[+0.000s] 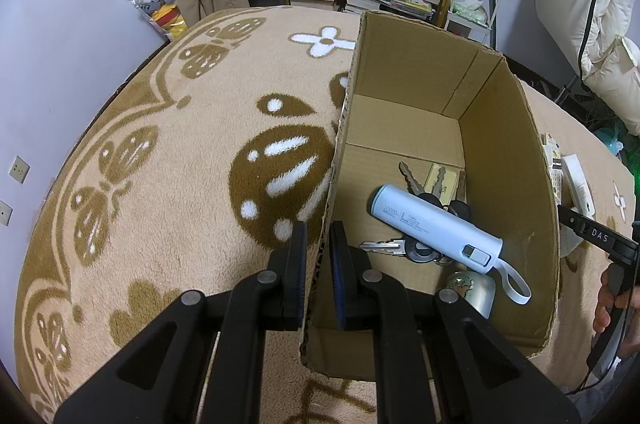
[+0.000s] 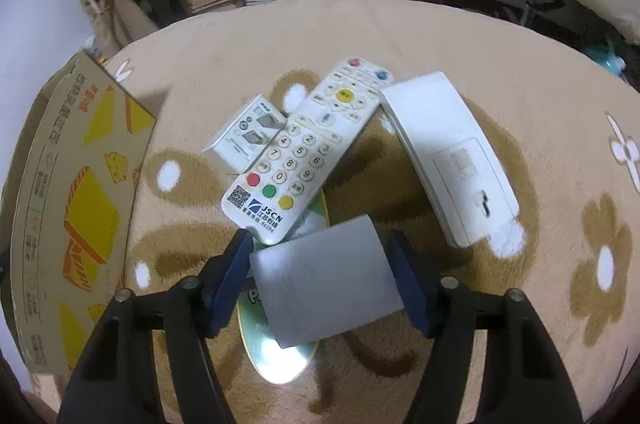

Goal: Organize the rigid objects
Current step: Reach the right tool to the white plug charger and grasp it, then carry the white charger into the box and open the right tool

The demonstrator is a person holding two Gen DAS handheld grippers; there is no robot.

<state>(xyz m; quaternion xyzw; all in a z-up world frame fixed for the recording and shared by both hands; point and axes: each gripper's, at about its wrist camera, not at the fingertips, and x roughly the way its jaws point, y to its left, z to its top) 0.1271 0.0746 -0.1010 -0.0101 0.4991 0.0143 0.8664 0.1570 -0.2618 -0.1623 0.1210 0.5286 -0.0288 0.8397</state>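
On the beige patterned blanket (image 1: 160, 144) our left gripper (image 1: 318, 248) pinches the open brown cardboard box's (image 1: 508, 152) wall while our right gripper (image 2: 320, 260) straddles the grey flat rectangular block (image 2: 326, 284) atop a shiny disc (image 2: 276, 356), jaws not visibly pressing, so a loose closure could drop it.

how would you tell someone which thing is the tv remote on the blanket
Right of the cardboard box, loose items lie on the beige flowered blanket. The remote is the long white bar in the middle, leaning on a small white carton; it alone has numbered keys and coloured buttons.
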